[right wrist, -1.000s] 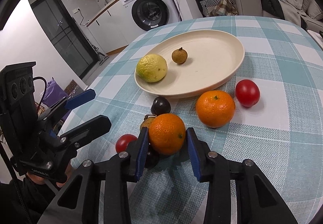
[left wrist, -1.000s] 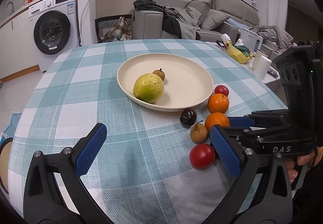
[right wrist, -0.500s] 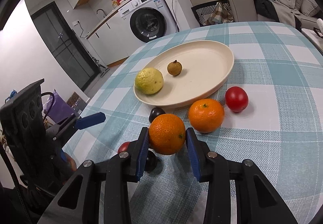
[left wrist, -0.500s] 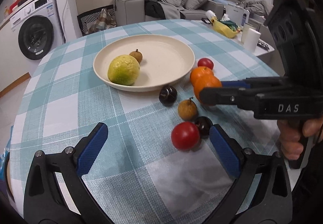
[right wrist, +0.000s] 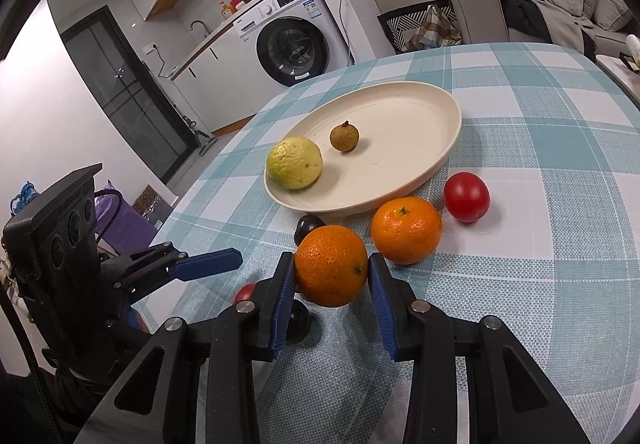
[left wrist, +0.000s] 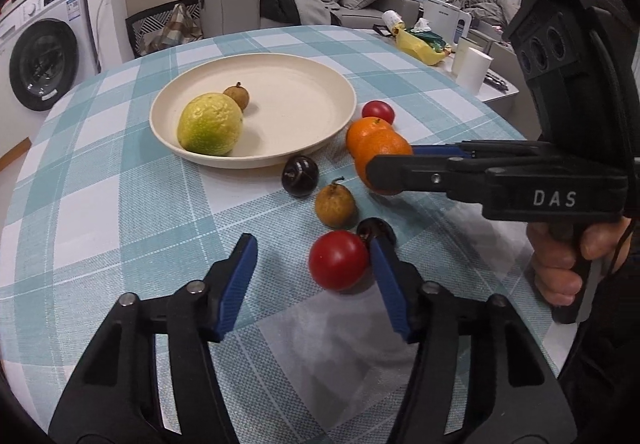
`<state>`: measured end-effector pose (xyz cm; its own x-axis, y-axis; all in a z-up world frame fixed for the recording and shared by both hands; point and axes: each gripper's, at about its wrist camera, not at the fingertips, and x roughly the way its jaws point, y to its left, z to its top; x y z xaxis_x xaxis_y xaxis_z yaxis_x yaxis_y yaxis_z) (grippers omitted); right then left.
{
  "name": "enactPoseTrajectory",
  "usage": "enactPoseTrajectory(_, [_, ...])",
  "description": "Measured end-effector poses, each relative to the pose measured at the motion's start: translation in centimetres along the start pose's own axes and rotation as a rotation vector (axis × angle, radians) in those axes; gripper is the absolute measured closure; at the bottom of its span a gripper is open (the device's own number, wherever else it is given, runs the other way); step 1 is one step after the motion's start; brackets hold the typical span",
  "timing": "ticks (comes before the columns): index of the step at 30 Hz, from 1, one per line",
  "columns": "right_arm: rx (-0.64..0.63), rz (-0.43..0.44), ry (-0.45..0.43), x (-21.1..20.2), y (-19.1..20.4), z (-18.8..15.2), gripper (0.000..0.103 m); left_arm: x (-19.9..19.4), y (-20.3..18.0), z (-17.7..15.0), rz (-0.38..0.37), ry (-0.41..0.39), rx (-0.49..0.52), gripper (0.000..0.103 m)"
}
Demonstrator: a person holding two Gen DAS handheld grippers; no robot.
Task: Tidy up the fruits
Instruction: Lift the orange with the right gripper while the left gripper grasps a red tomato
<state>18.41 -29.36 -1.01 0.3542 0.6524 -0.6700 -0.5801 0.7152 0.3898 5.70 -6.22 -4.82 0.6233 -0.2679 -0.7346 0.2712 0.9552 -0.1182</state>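
Left wrist view
Left tongs point(left wrist: 312, 268): the jaws have just been closing and sit half shut. The red tomato point(left wrist: 338, 260) is between them. The right pad is at its side; the left pad is well apart from it, so there is no grip yet.
Tomato: lies on the table point(left wrist: 120, 204), near the front edge.
Dark plum point(left wrist: 375, 230): just behind the tomato, partly hidden by the right pad.
Brown fruit point(left wrist: 335, 204): a bit farther back, on the cloth.
Second dark plum point(left wrist: 300, 176): just beside the front rim of the plate point(left wrist: 320, 92).
Plate: toward the far side of the table. It holds a yellow-green citrus point(left wrist: 210, 124) and a small brown fruit point(left wrist: 237, 97), which look like they touch.
Right tongs point(left wrist: 390, 166): come in from the right, clenched on an orange point(left wrist: 380, 152).
Hand point(left wrist: 568, 264): holds the handle of the right tongs.

Right wrist view
Right tongs point(right wrist: 331, 282): both blue pads press the orange point(right wrist: 331, 264) and hold it above the cloth.
Second orange point(right wrist: 406, 230): on the table, just beside the plate point(right wrist: 440, 116) rim.
Second tomato point(right wrist: 466, 197): right of that orange, also by the rim.
Left tongs point(right wrist: 208, 264): at the left; from here you cannot tell the gap.
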Motion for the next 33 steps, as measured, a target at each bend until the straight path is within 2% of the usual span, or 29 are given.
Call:
enactPoseTrajectory(2, [0.002,0.0,0.0,0.0,0.0,0.0,0.066,0.0,-0.1,0.0,-0.032,0.002,0.002,0.055])
enactPoseTrajectory(6, [0.0,0.0,-0.003,0.0,0.0,0.0,0.066,0.0,-0.5,0.0,-0.073,0.002,0.011,0.073])
enactPoseTrajectory(13, [0.001,0.002,-0.004,0.0,-0.1,0.0,0.066,-0.3,-0.1,0.0,-0.091,-0.003,-0.017,0.075])
enactPoseTrajectory(19, [-0.002,0.007,-0.005,0.0,-0.1,0.0,0.066,-1.2,0.7,0.3,-0.088,-0.05,-0.045,0.075])
enactPoseTrajectory(33, [0.003,0.01,-0.054,-0.6,-0.2,0.2,0.066,-2.8,1.8,1.0,-0.012,-0.165,-0.098,0.075])
